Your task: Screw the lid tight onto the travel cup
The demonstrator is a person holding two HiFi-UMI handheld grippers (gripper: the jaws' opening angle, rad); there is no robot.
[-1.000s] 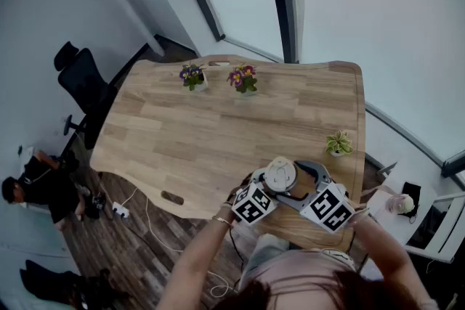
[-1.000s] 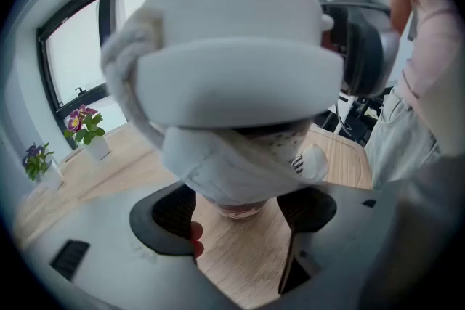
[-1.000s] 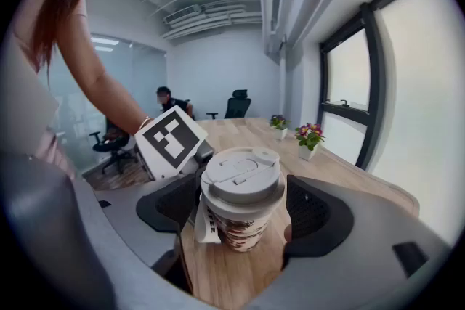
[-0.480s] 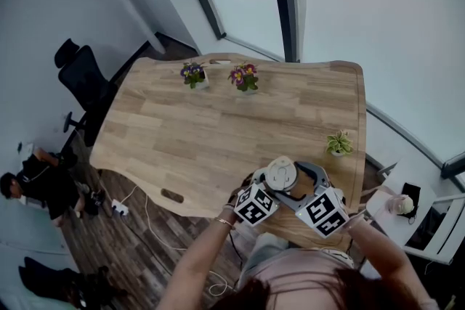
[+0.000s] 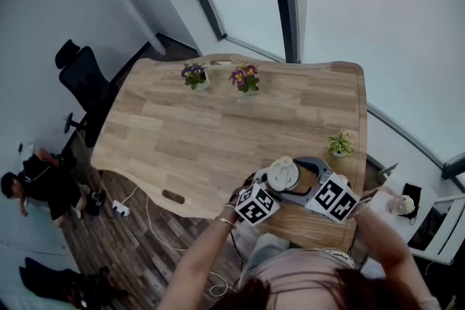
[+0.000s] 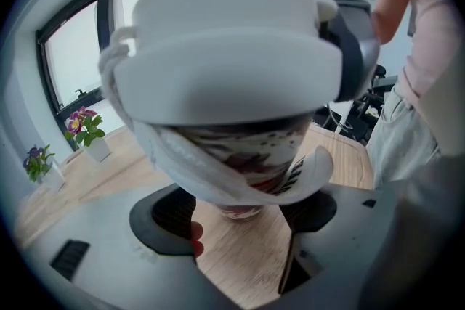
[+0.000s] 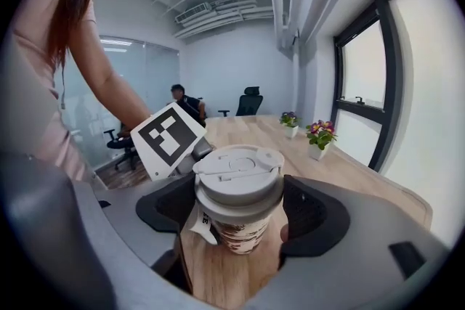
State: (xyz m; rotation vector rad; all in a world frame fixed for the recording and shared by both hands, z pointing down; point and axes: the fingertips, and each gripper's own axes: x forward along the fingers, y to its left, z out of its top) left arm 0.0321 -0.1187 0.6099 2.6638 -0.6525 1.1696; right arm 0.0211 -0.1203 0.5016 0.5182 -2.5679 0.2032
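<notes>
The travel cup [image 7: 236, 229], with a patterned sleeve and a white lid [image 7: 236, 170], stands near the front right edge of the wooden table [image 5: 203, 127]. From above I see the lid [image 5: 281, 173] between both grippers. My left gripper [image 5: 269, 186] comes in from the near left, and its jaws close on the lower cup body [image 6: 240, 192]. My right gripper [image 5: 296, 178] reaches from the near right, and its pads press the lid rim on both sides. A white tag [image 6: 312, 167] hangs from the sleeve. The left gripper's marker cube [image 7: 171, 138] shows behind the cup.
Two potted flowers [image 5: 192, 76] [image 5: 245, 78] stand at the table's far edge, and a small green plant [image 5: 338, 144] sits at the right edge close to the cup. A black office chair [image 5: 83, 80] and a person [image 5: 36, 181] are on the floor to the left.
The right gripper's marker cube has swung to the right and away from me around the cup, with the jaws still on the lid. The left gripper and the cup stay in place.
</notes>
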